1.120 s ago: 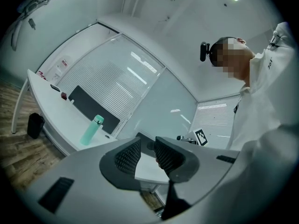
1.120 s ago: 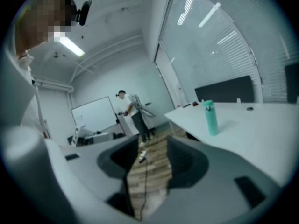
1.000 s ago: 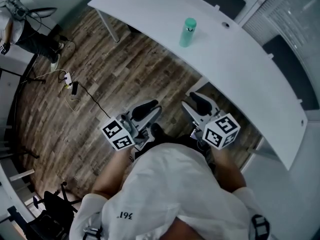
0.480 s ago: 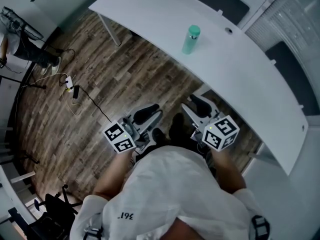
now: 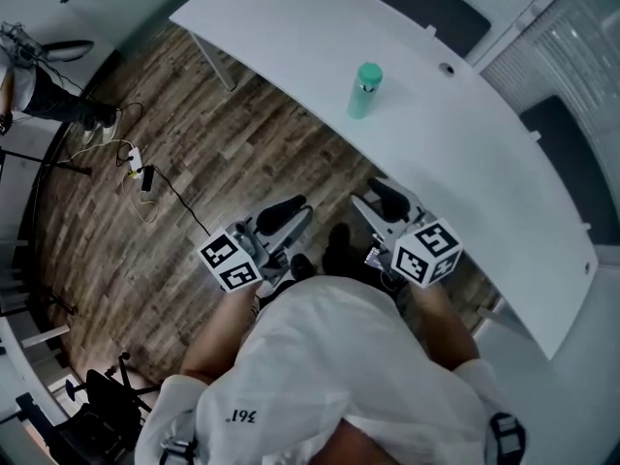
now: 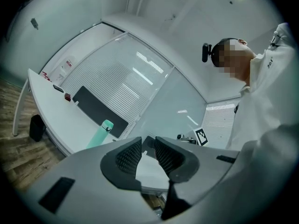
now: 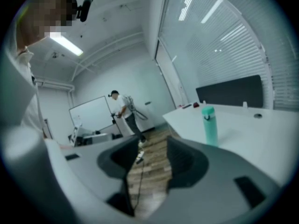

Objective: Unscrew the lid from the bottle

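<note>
Little by little closed in on the teal bottle [image 5: 363,92], upright on the white table [image 5: 465,153] at upper centre, lid [image 5: 369,71] on. Kept jaws of left gripper [image 5: 283,214] narrowly apart, of right gripper [image 5: 385,200] wider, both empty, well short of it.

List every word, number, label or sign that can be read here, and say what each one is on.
"361": printed on the person's white shirt, seen in the head view.
Left marker cube and right marker cube: black and white square patterns only, no letters or numbers.
Green bottle: no label can be read, too small.
Shirt print in the left gripper view: too blurred to read.
Nothing else legible.
</note>
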Motion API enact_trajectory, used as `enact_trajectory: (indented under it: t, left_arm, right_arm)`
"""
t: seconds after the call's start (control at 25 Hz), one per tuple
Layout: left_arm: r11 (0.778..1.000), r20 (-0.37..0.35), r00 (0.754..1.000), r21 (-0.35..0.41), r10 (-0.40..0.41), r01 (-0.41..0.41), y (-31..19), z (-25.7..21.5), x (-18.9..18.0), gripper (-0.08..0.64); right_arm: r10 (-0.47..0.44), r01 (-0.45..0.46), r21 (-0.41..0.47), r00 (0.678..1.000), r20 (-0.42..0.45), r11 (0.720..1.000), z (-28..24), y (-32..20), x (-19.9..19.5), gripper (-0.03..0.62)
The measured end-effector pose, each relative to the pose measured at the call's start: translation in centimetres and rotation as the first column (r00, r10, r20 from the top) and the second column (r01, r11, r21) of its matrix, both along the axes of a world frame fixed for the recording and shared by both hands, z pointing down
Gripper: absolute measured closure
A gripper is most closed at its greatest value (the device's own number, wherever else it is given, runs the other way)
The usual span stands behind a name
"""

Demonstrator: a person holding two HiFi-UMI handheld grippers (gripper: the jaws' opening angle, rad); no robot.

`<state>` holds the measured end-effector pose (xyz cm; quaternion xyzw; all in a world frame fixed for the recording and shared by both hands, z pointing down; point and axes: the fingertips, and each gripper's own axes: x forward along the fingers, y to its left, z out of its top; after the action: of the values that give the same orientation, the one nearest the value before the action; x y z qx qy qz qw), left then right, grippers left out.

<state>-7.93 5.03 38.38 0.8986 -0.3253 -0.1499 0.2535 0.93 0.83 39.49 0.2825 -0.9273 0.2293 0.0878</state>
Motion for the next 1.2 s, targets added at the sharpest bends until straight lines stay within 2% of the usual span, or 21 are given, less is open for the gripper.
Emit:
enact_trajectory:
  t: [0.56,0.84,1.2]
  left_arm:
    - [1.000,0.032,0.999,-0.022,0.021,-0.021,-7.1,1.2,4.5,0.457]
    - [0.999,0.035,0.999,-0.038,0.018,-0.017,-7.5,1.3,3.5,0.457]
    - [0.997,0.039,0.997,-0.040,0.062,-0.060,-8.4,0.8,0.8,0.457]
  right_arm:
    - [0.002,-0.001,-0.015,1.000,0.017,1.000,1.3,-6.8,3.7,0.397]
    - [0.005,-0.005,-0.026,1.000,0.014,1.000,1.4,-7.0,2.9,0.397]
    - [0.071,-0.071,-0.034,0.997,0.002,0.997,1.2,-7.5,1.2,0.397]
